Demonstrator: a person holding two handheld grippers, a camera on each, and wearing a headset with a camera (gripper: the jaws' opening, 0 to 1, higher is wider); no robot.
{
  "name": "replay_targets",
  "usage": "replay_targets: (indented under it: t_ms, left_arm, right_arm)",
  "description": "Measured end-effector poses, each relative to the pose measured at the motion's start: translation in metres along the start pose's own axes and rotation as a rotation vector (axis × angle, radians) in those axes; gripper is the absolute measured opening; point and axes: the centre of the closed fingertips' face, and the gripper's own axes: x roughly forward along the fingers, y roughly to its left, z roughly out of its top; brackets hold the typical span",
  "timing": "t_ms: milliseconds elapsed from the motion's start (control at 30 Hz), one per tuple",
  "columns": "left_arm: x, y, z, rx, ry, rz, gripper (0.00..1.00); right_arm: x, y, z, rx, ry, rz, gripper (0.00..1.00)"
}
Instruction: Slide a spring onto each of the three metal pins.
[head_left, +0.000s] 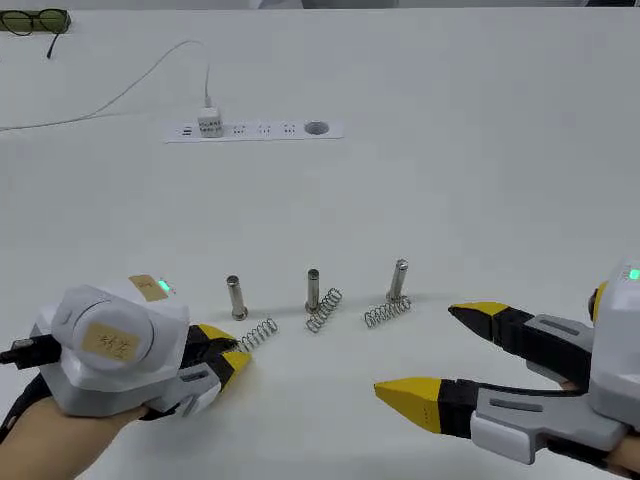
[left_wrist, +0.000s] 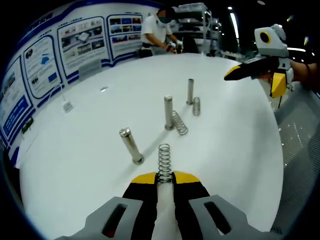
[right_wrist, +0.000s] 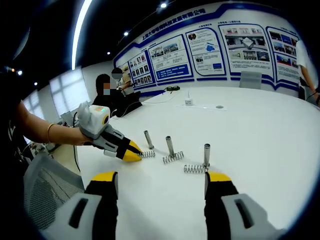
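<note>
Spring (left_wrist: 164, 159) end pinched in left claw (left_wrist: 165, 176).

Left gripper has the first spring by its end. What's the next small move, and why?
Probably lift the small coiled steel spring and tip it upright over the nearest silver metal pin: the left gripper pinches its end, and that pin stands bare.

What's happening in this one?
A person works two handheld grippers over a white table. The left gripper has its jaws shut on one end of the left spring, which lies near the left pin. The right gripper hovers open. The middle spring and right spring lie beside the middle pin and right pin; all three pins are bare.
</note>
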Motion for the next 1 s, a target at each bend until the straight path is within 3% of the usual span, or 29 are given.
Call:
replay_targets:
  t_ms: [233, 533, 1000]
  left_arm:
    - [-0.002, -0.002, -0.002, -0.006, 0.005, 0.001, 0.1]
    - [-0.016, -0.019, -0.001, 0.007, -0.029, -0.02, 0.1]
    - [-0.045, -0.034, 0.031, -0.052, -0.183, -0.005, 0.1]
  right_arm:
    - [-0.002, -0.001, 0.004, 0.014, -0.012, -0.003, 0.71]
    - [-0.002, 0.0, 0.009, 0.041, -0.032, -0.007, 0.68]
    - [0.008, 0.02, 0.028, 0.068, -0.083, 0.048, 0.62]
